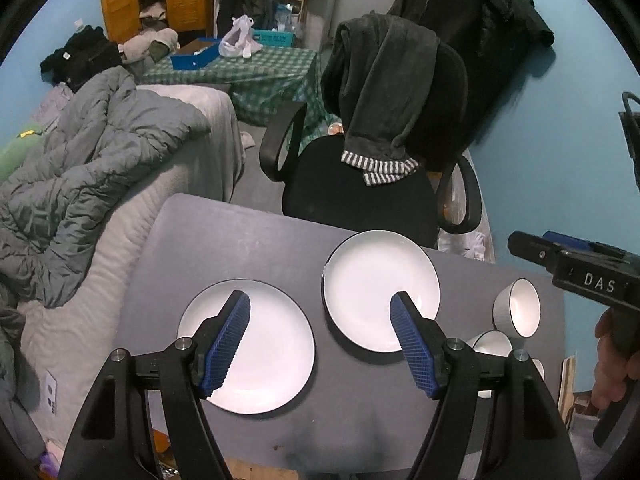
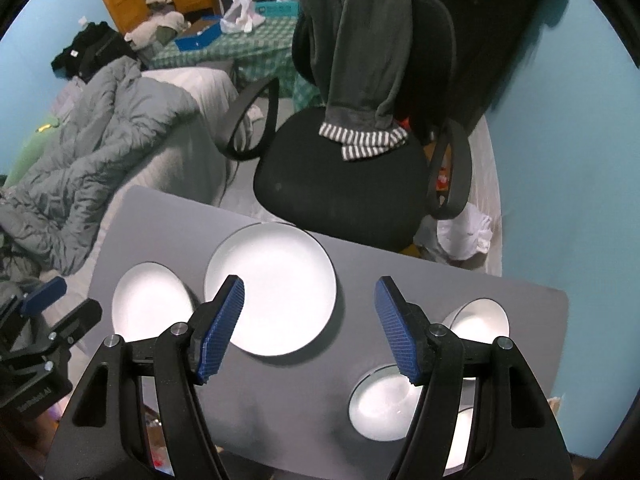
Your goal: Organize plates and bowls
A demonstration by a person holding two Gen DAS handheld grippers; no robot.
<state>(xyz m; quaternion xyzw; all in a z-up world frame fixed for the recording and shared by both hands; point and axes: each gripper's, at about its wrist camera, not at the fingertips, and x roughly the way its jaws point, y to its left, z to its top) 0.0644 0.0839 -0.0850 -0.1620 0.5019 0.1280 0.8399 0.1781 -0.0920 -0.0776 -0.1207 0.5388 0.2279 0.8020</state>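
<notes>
**Two plates and three bowls on the tabletop**

Two white plates lie flat on the grey tabletop [image 1: 224, 240]. With the black office chair [image 1: 360, 200] as landmark: the far plate [image 1: 380, 280] lies just in front of its seat, and the near plate [image 1: 256, 356] lies beside that one, toward the bed [image 1: 100, 184], apart from it. Three white bowls [image 2: 384, 408] stand on the wall side of the far plate, close together. The left hand-held gripper [image 1: 320, 336] hangs above the plates, jaws spread, nothing between them. The right hand-held gripper [image 2: 310, 320] is also spread and empty.
</notes>
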